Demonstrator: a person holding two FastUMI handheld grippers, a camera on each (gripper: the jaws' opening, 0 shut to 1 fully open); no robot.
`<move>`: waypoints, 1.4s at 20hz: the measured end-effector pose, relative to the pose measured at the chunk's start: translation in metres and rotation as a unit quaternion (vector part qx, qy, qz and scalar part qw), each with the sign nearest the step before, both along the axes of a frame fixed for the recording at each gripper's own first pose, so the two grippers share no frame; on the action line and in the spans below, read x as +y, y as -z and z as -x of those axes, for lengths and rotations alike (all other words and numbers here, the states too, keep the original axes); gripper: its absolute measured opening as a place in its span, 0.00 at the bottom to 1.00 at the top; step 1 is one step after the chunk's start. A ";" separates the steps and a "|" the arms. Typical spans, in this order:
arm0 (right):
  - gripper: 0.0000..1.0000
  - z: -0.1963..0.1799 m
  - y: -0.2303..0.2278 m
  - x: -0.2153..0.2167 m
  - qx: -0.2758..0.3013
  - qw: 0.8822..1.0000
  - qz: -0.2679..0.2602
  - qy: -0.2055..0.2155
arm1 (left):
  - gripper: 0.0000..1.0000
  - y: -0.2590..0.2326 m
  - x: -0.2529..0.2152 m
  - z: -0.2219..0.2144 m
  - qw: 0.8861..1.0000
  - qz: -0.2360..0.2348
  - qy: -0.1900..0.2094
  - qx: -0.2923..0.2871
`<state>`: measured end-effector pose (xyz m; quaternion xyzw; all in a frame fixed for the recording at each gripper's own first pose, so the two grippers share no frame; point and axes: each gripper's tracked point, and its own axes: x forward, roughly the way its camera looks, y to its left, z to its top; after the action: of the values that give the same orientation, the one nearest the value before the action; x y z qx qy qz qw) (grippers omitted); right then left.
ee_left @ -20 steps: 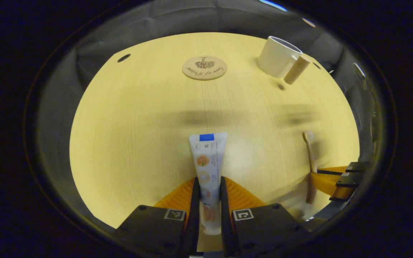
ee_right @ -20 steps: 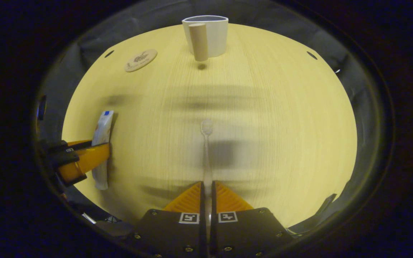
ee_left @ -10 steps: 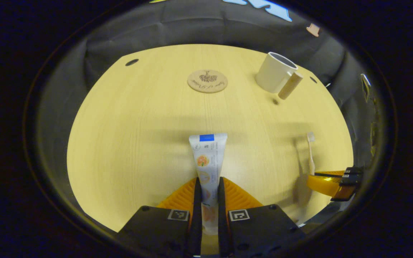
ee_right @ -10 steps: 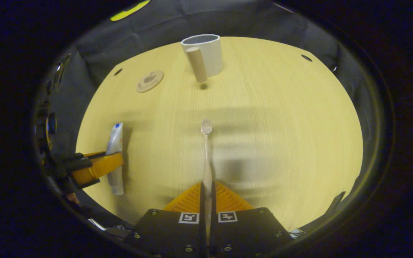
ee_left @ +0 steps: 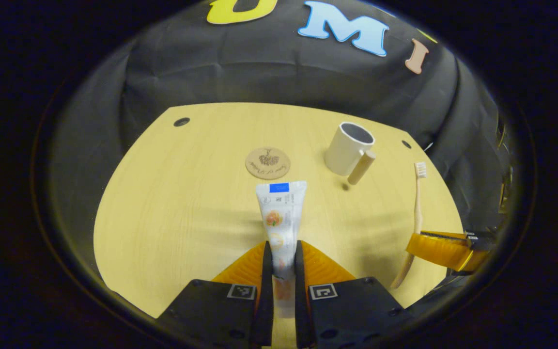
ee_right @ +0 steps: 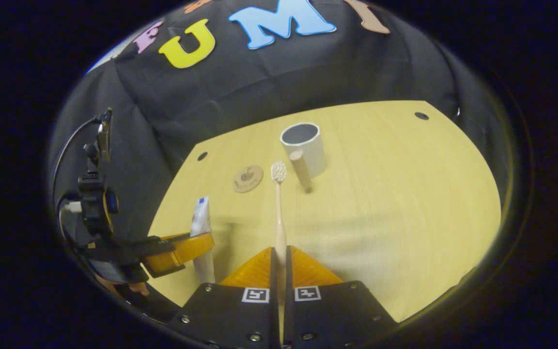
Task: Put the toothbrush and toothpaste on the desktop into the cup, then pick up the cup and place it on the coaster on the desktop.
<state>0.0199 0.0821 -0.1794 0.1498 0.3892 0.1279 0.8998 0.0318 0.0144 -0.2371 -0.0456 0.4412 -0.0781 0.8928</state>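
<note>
**Status: both items gripped and off the desk; cup not yet loaded**

- Left gripper (ee_left: 283, 254): fingers closed on the toothpaste (ee_left: 280, 213), clamping the tube near its cap end; the crimped end points away toward the far side. The tube appears clear of the desktop (ee_left: 172, 208).
- Right gripper (ee_right: 279, 257): fingers pressed together on the lower handle of the toothbrush (ee_right: 278, 208), bristle head pointing toward the cup. It appears held above the desk.
- Cup (ee_right: 303, 152): white, upright, empty as far as its mouth shows; stands far right on the desk, its wooden handle toward the near side.
- Coaster (ee_left: 268, 163): round, bare, left of the cup, apart from it.
- Done, as judged: both pick-ups.
- Left: drop both items into the cup, then carry the cup to the coaster.
</note>
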 end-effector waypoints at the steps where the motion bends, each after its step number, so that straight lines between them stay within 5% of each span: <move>1: 0.04 -0.004 -0.007 0.001 -0.016 1.000 -0.007 0.002 | 0.26 -0.010 -0.001 -0.006 1.000 0.003 0.000 -0.019; 17: 0.04 -0.140 -0.095 -0.020 -0.215 0.976 0.024 0.008 | 0.25 -0.113 -0.025 -0.103 0.976 0.046 -0.026 -0.212; 23: 0.04 -0.212 -0.106 -0.025 -0.280 0.959 0.043 0.022 | 0.23 -0.107 -0.027 -0.118 0.973 0.065 -0.043 -0.218; 28: 0.04 -0.247 -0.075 -0.027 -0.266 0.962 0.048 0.031 | 0.26 -0.103 -0.019 -0.121 0.974 0.055 -0.050 -0.213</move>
<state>0.2672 0.0555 -0.1047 0.0794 0.1364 0.1167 0.9805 0.1523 -0.0049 -0.1340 -0.0988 0.2327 -0.0652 0.9653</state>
